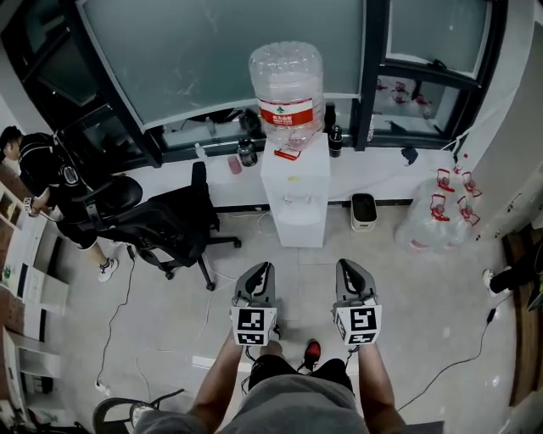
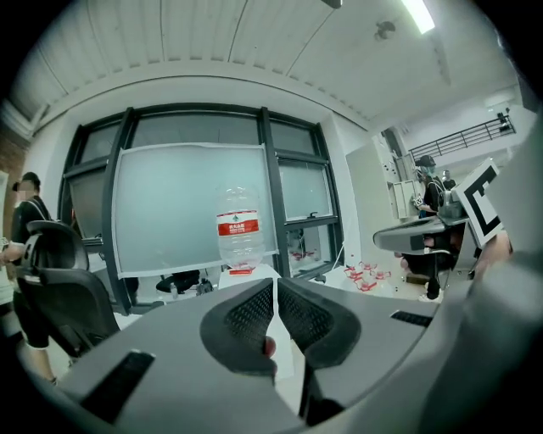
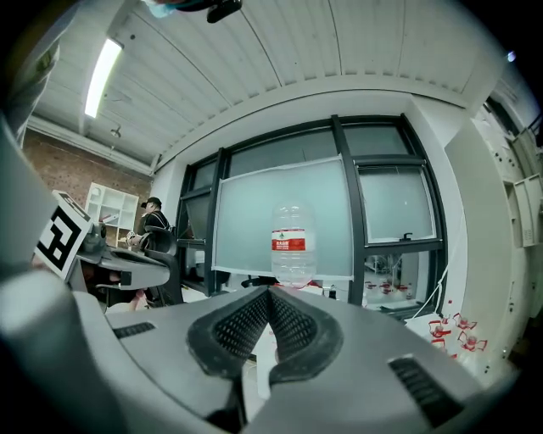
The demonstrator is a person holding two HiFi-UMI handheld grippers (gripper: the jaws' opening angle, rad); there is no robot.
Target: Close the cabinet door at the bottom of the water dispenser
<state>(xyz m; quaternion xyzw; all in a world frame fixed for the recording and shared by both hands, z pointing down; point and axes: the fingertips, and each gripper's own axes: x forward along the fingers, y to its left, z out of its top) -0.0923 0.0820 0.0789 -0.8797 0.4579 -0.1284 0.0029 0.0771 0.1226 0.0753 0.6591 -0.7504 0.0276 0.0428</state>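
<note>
White water dispenser (image 1: pixel 294 182), with its bottom cabinet door (image 1: pixel 298 227), is seen well beyond the left gripper (image 1: pixel 262 268) and right gripper (image 1: pixel 344 264), fingers (image 2: pixel 246 318) closed on nothing, and the bottle (image 1: pixel 287 80) could be rocked by a hard shove.

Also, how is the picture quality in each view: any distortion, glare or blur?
Head view: even, soft light, no hard shadows; the window frame bows from the wide lens. Left gripper view: strong fisheye, black corners, the ceiling lamp blown out. Right gripper view: same fisheye; the water bottle is sharp, the near foreground soft.
</note>
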